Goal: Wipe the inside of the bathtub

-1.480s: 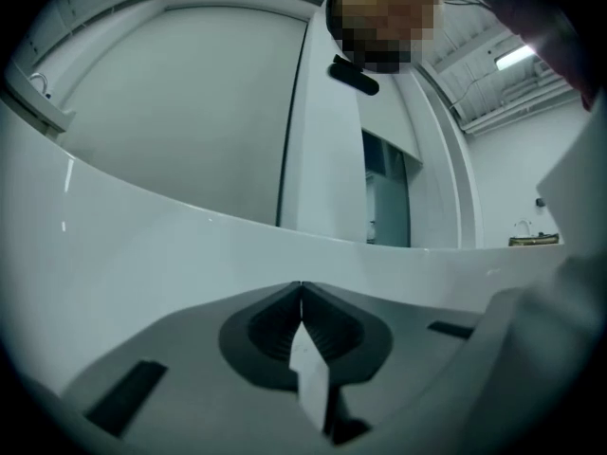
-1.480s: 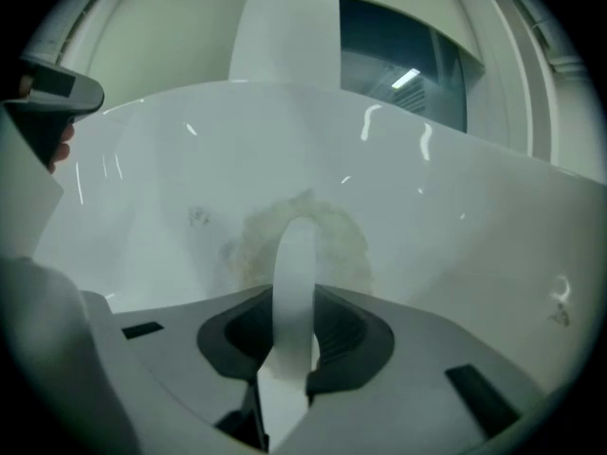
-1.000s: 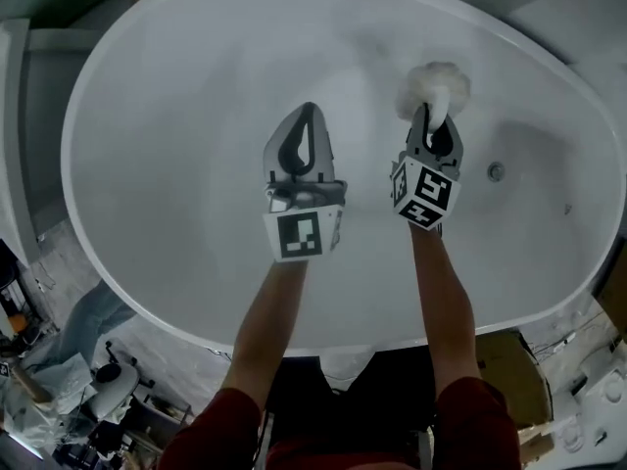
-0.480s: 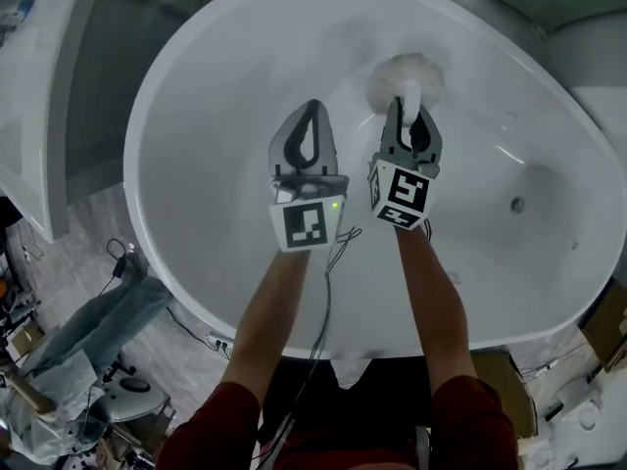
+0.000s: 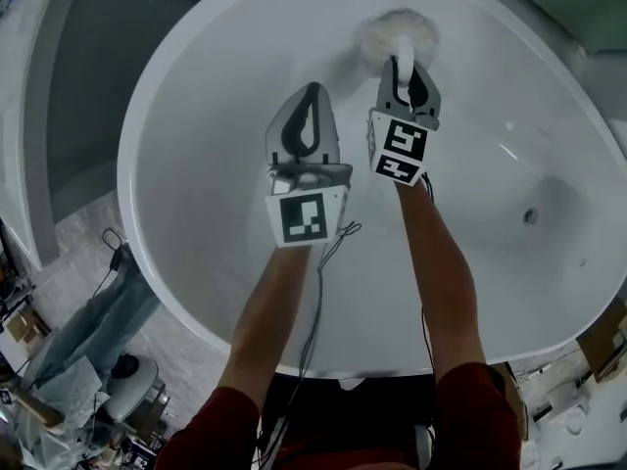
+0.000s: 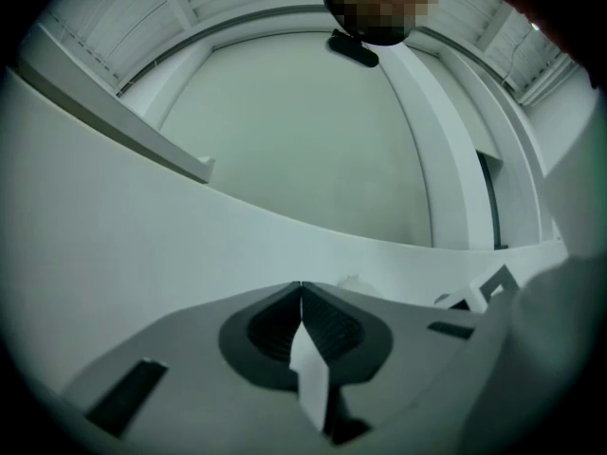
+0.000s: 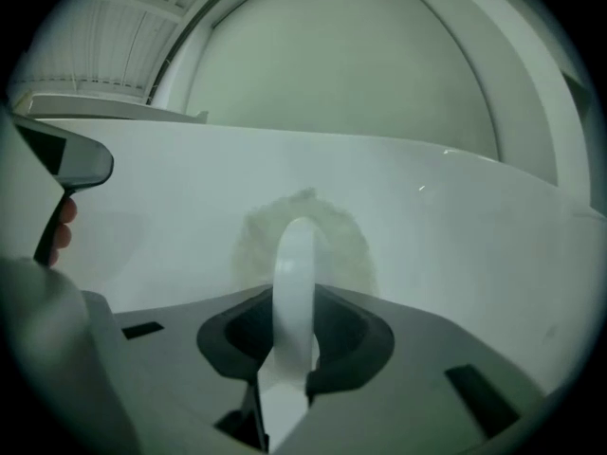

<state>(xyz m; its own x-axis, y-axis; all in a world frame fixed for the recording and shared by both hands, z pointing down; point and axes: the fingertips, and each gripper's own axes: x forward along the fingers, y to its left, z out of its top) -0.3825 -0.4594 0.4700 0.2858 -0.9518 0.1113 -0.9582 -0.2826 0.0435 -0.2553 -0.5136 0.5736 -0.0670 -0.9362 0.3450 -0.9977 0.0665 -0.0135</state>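
**Jaws: left gripper (image 5: 312,91) closed on nothing, right gripper (image 5: 406,70) clamped on a scrubber handle (image 5: 403,49)**

1. Left gripper (image 6: 301,287). Jaw tips are pressed together with nothing between them. It is held above the inside of the bathtub (image 5: 206,145), over the middle of the basin and clear of the surface. Its marker cube (image 5: 306,217) faces up toward the head camera.

2. Right gripper (image 7: 294,303). The jaws are closed on the white, arched handle (image 7: 296,254), which stands upright between them. It sits inside the bathtub, toward the far wall.

3. Scrubber pad (image 5: 397,27). It is round, fluffy and off-white, fixed to the far end of the handle. In the right gripper view the pad (image 7: 347,246) lies against the bathtub's far inner wall (image 7: 455,235), though how firmly it presses cannot be told.

4. Bathtub (image 6: 142,235). It is oval, white and glossy, with a drain (image 5: 530,216) in its floor toward the end on the person's right.

5. Cable (image 5: 323,262). Thin and dark, it hangs from the left gripper's cube and runs back across the bathtub's near rim.
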